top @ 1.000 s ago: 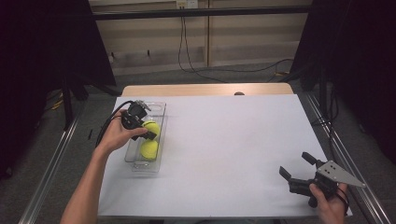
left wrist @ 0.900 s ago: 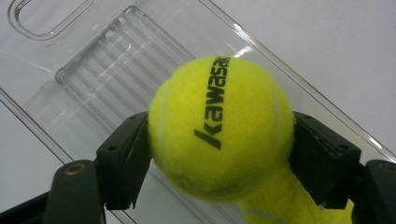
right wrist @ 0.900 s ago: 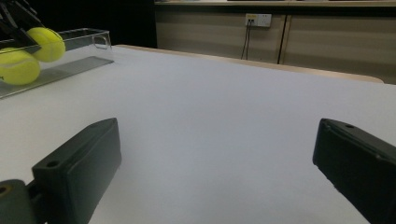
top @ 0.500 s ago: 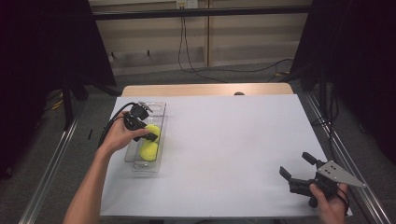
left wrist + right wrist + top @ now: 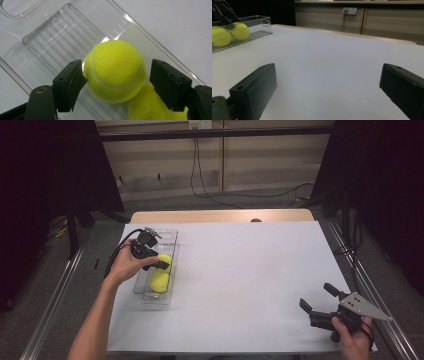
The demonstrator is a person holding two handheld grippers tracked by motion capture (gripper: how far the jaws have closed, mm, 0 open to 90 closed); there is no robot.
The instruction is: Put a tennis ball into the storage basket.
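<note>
In the left gripper view, the left gripper (image 5: 117, 80) is seen with its two black jaws on either side of a tennis ball (image 5: 115, 71); the left jaw is pressed against the felt, while a thin gap seems to remain at the right jaw, so a clamp on the ball is read rather than plainly seen. A second tennis ball (image 5: 150, 105) is seen touching the first, lower in that view, and both lie in a clear plastic tray (image 5: 57, 37) with a ribbed floor. That closeness is not given by the high view, where the left gripper (image 5: 159, 264) is merely seen over the tray (image 5: 172, 237) at the table's left, with one ball (image 5: 166, 260) at its jaws and the other ball (image 5: 160, 281) nearer the person.

The right gripper (image 5: 320, 302) is held above the white table (image 5: 250, 270) at the near right corner, jaws wide apart and nothing between them; in the right gripper view (image 5: 328, 92) bare tabletop lies between the jaws, and the tray (image 5: 262, 21) with both balls is seen far off at upper left.

Against the frame a second ago, both grippers are found in the same places, and the two balls lie as they did.
</note>
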